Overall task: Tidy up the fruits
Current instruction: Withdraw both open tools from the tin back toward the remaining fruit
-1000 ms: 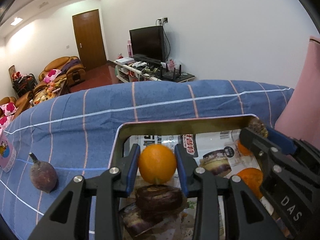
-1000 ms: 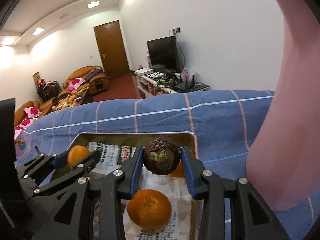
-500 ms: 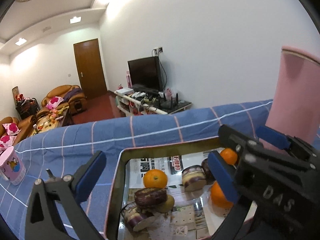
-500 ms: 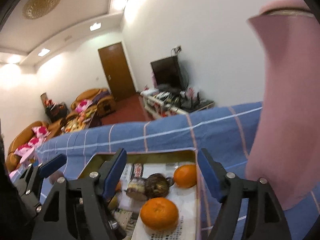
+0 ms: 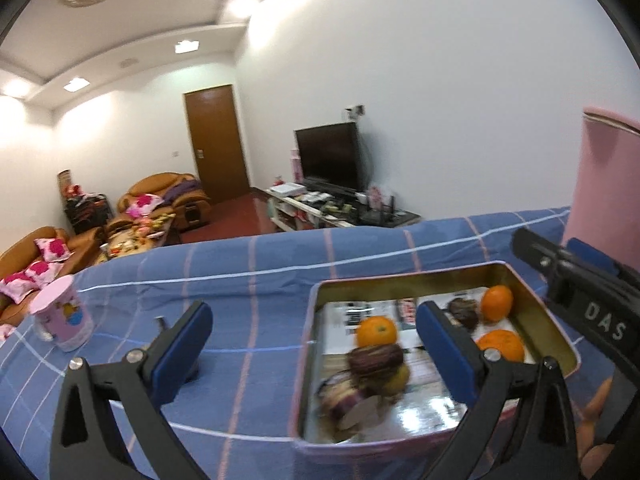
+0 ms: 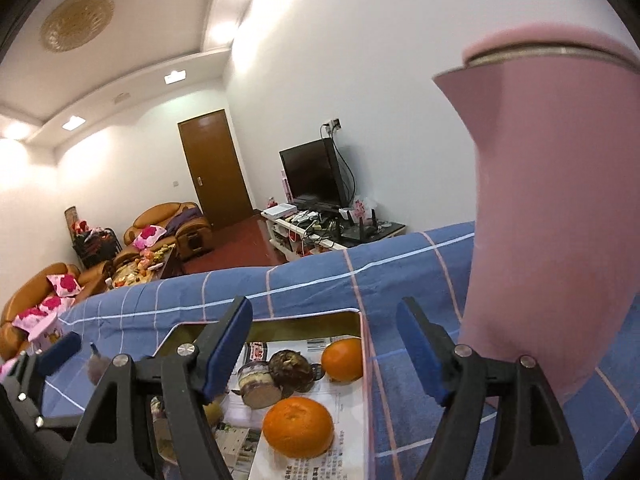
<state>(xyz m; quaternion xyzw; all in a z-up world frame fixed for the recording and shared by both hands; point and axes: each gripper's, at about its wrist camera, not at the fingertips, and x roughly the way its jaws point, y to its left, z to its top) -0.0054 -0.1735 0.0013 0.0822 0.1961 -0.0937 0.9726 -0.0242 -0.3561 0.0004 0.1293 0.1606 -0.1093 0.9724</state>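
Pink cup (image 5: 60, 314): standing at the far left on the blue checked tabletop (image 5: 248, 292), not part of the sorting.

Left claw (image 5: 314, 344): gaping at its widest, gripping nothing, hovering over the near-left side of the tin.

Tin tray (image 5: 536, 312): sitting mid-tabletop, paper-lined, holding three oranges (image 6: 298, 426) and several dark fruits (image 6: 290, 368).

Right claw (image 6: 324, 352): jaws spread partway, carrying nothing, hanging above the tray's right half.

Pink jug (image 6: 560, 220): standing just right of the tray.

Step judged: both claws sitting empty above fruit already in the tray. A small dark fruit (image 6: 95, 364) seems to be lying outside, left of the tray; next move is probably reaching for it.
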